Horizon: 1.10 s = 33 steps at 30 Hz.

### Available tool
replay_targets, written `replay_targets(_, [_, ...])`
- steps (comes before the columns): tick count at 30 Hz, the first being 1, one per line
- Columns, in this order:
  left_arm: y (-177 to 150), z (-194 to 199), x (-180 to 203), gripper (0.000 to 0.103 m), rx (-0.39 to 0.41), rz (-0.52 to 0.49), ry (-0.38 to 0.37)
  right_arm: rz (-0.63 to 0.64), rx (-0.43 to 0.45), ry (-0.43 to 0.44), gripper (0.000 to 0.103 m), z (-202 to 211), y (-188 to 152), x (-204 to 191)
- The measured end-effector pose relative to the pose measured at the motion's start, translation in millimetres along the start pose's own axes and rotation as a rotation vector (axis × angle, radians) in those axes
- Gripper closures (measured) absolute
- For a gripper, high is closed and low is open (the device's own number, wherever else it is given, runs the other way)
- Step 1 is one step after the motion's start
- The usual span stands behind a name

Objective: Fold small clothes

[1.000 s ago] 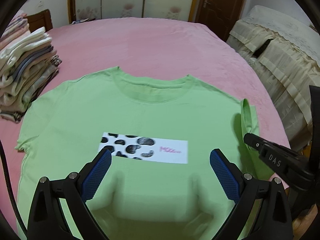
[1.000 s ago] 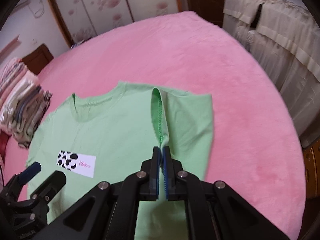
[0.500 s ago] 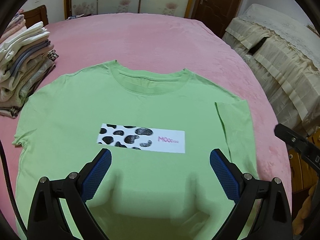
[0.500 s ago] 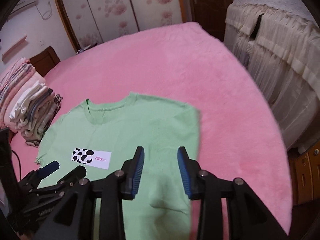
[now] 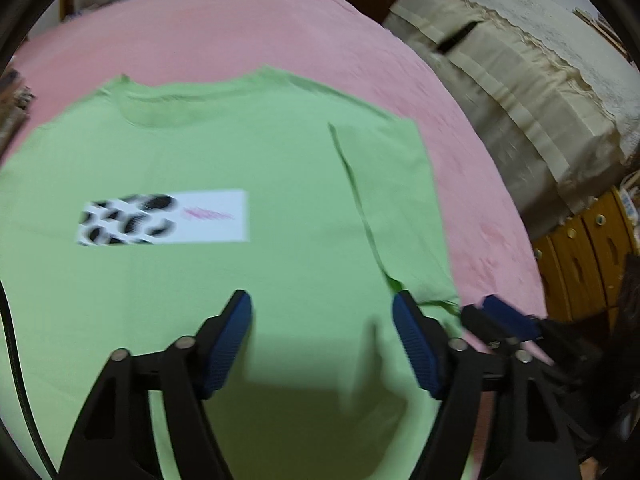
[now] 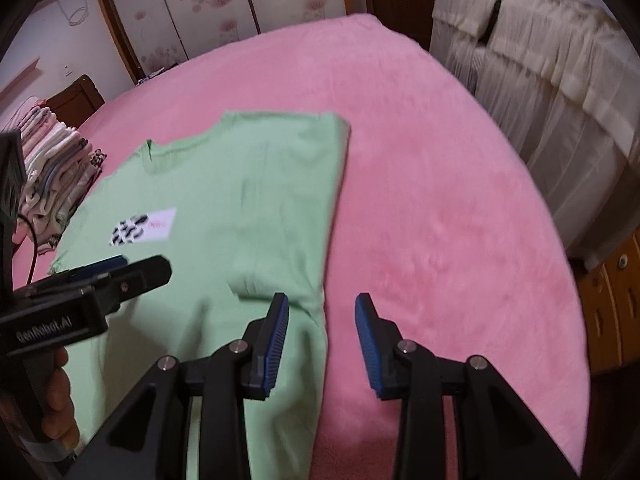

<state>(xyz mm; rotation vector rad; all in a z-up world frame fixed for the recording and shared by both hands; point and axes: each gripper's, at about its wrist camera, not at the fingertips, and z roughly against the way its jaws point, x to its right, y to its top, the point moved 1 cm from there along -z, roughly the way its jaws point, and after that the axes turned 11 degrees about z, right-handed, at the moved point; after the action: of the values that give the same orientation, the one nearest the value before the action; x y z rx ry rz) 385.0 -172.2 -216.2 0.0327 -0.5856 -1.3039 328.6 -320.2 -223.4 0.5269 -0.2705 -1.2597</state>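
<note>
The right tongs (image 6: 322, 340) have let go and hang part-open and empty, leaving 1 sleeve folded over the green T-shirt (image 5: 260, 152) mid-bed (image 6: 420, 160), while the left tongs (image 5: 322, 344), empty, are closing.

pink bedspread (image 6: 440, 168), stack of folded clothes (image 6: 56, 176) at its far left, cream-draped furniture (image 6: 540, 60), floral wardrobe doors (image 6: 208, 4)

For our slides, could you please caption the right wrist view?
Open right gripper over the green T-shirt's folded edge on a pink bed.
</note>
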Motion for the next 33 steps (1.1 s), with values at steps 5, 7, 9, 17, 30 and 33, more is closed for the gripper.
replay_targets(5, [-4,-21,11,0.038,-0.07,0.045,-0.069,-0.016,0.003,0.032,0.068,-8,-10,1])
replay_targets(7, [-3,-27,13,0.038,-0.076,0.063,-0.082,-0.007,0.007,0.036,0.068,-10,-11,0])
replay_targets(9, [-4,-32,14,0.047,-0.074,0.081,-0.084,0.003,0.007,0.034,0.069,-13,-12,-2])
replay_targets(17, [-11,-46,13,0.1,-0.053,0.025,0.02,0.008,0.003,0.042,0.078,-17,-18,-4])
replay_targets(30, [42,-19,25,0.077,-0.028,-0.059,-0.03,-0.002,0.05,0.043,0.078,20,18,13])
replay_targets(33, [66,-28,30,0.075,0.002,-0.093,-0.013,-0.008,0.055,0.016,0.078,16,44,22])
